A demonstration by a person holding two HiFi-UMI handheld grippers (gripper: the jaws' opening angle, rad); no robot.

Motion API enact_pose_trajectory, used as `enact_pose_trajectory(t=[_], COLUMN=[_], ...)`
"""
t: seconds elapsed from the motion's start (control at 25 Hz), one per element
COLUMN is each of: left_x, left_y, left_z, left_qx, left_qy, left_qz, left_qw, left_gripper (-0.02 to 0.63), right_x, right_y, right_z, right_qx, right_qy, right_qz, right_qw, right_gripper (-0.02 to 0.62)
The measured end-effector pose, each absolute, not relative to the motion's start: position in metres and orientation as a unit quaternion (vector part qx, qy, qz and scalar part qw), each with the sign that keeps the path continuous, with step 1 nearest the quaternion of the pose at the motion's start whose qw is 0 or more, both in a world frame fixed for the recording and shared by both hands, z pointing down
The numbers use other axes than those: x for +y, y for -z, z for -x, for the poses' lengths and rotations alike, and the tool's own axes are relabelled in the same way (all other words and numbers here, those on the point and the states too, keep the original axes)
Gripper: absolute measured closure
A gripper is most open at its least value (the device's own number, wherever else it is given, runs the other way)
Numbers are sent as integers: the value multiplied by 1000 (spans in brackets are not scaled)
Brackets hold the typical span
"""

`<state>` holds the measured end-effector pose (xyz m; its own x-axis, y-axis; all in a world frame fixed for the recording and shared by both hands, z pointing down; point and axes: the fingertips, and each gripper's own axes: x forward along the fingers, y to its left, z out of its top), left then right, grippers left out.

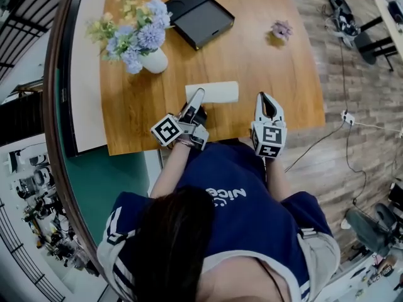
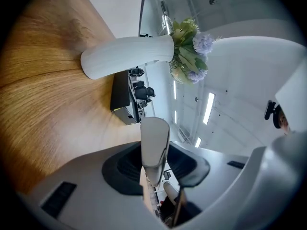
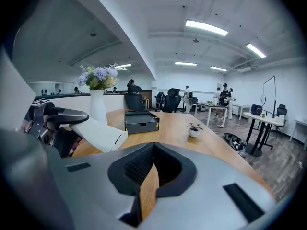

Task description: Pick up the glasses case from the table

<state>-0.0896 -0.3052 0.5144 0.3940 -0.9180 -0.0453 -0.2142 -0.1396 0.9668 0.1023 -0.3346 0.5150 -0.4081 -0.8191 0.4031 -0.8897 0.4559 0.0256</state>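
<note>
My left tongs [image 1: 198, 98] are clamped on one end of the glasses case [image 1: 219, 92], by the near edge of the tabletop [image 1: 252, 55]. My right tongs [image 1: 268, 100] are closed, empty. Gripped off-centre, the case could swing or slip out as I lift.

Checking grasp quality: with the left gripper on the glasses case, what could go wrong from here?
The left gripper grips the glasses case by one end only; the long free end might twist or slip out.
The vase of flowers stands close by; a swing could tip it.
The right gripper is shut and empty, so it offers no support.
</note>
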Motion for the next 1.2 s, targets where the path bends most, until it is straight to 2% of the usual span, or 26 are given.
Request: enact_pose_trajectory(t=[1.2], left_x=[-312], left_y=[-513], left_z=[65], left_qx=[-397], left_qy=[355], left_qz=[-676], left_qw=[509], left_gripper=[460], right_x=[-341], right_y=[-510], right_z=[-100], right_qx=[-849], right_qy=[-73], right_qz=[-487], right_qw=[190], right_gripper=[588])
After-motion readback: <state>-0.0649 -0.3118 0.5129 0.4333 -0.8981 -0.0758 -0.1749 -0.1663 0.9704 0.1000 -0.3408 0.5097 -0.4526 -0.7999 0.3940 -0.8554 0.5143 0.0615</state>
